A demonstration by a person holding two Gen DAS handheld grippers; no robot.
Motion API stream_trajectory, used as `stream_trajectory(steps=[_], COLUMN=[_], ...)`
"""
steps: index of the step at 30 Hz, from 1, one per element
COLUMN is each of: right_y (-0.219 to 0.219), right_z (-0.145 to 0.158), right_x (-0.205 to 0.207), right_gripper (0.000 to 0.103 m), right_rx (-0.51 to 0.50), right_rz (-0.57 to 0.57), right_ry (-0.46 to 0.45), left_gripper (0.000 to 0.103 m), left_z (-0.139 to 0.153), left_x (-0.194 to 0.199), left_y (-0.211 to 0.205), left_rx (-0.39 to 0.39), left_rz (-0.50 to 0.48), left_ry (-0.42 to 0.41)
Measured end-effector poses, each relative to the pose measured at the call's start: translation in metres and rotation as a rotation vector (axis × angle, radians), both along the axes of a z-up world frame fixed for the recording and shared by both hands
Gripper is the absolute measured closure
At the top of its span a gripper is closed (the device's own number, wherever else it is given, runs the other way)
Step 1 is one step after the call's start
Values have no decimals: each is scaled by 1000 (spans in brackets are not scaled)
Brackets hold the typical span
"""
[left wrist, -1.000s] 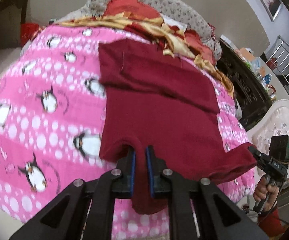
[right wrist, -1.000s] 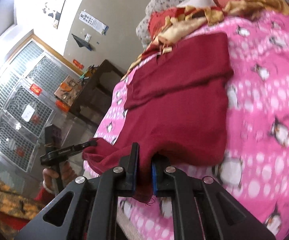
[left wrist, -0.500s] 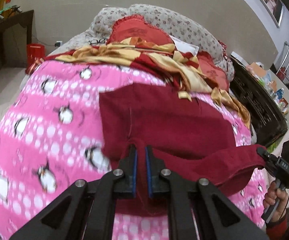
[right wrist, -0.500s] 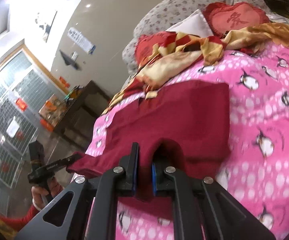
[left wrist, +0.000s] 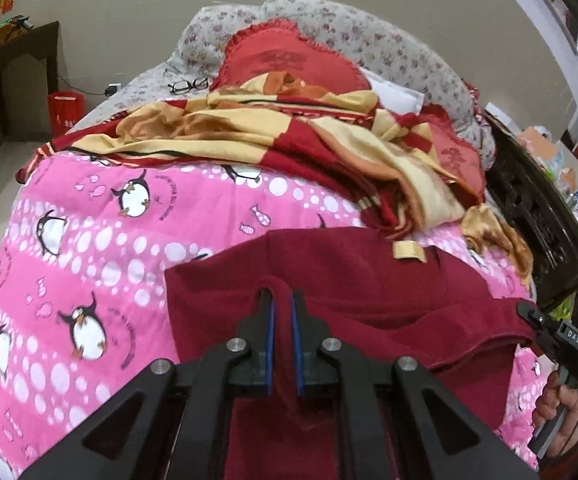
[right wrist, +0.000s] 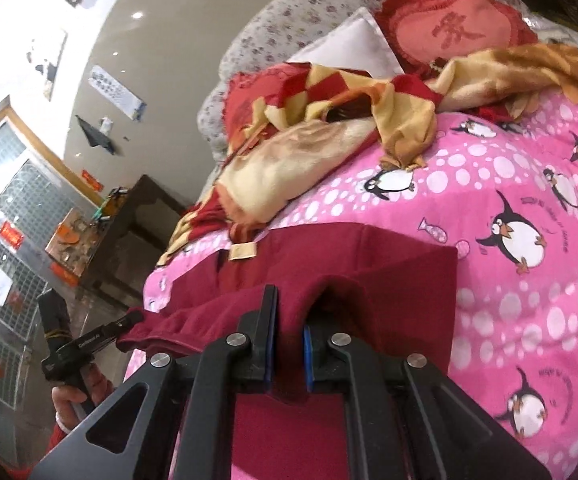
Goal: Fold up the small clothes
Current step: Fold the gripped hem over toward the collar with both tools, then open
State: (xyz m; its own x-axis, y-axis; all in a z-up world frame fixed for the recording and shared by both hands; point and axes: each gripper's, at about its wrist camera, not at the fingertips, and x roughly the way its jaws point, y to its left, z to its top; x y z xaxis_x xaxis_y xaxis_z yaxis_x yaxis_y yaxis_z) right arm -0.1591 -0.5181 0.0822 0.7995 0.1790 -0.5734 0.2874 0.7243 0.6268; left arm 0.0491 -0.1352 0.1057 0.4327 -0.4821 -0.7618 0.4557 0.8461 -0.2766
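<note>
A dark red garment [left wrist: 389, 280] lies on the pink penguin blanket [left wrist: 109, 232], its near edge lifted and carried over its far part. My left gripper [left wrist: 281, 295] is shut on one end of that lifted hem, with cloth bunched between the blue pads. In the right wrist view my right gripper [right wrist: 291, 306] is shut on the other end of the same garment [right wrist: 389, 272]. Each view shows the other gripper at its side, pinching its corner: the right gripper [left wrist: 529, 316] and the left gripper [right wrist: 131, 317]. The lifted hem hangs taut between them.
A crumpled red and yellow blanket [left wrist: 289, 136] lies just beyond the garment, with a red heart cushion [left wrist: 289, 56], floral pillows [left wrist: 389, 48] and spectacles [left wrist: 187, 86] behind it. A dark wooden cabinet [left wrist: 537, 216] stands along the bed's right side. A red bin [left wrist: 65, 112] is on the floor at the left.
Both grippers have carried the held hem forward over the garment towards the head of the bed. The lower half now covers the far part, and the pillows have come closer.
</note>
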Motion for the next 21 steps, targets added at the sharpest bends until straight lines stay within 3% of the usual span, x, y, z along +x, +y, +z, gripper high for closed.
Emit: stream_trajectory(steps=[6,11,13,15,16,18,21], right_y=[-20,-23,-25,-25,-25,-24,-21], right_z=[-21,-8,0,5,8,15,30], right_x=[20,16,12,12,9,3,-13], right_gripper=[64,56,53,52,51,49,49], right_rx=[105,123,128,127,113,89,29], right_rz=[-25,3,13,5,-8,-32,-97], right_ry=[42,18,-8,-5,-5,-29,-71], left_gripper=[91,82,72,30,22,15,15], left_z=[-20,-23,-18,-8,-3,9,20], left_x=[24,31,29,26,25,22,18], left_y=[-9,-10,-9,-4,0,10,15], left_rx=[-21,-39,-50,-68,-83,-135,-105], left_rz=[-1,-24,-32,-9,6,24,19], left_ry=[62,102,100,57,33,-9,-39])
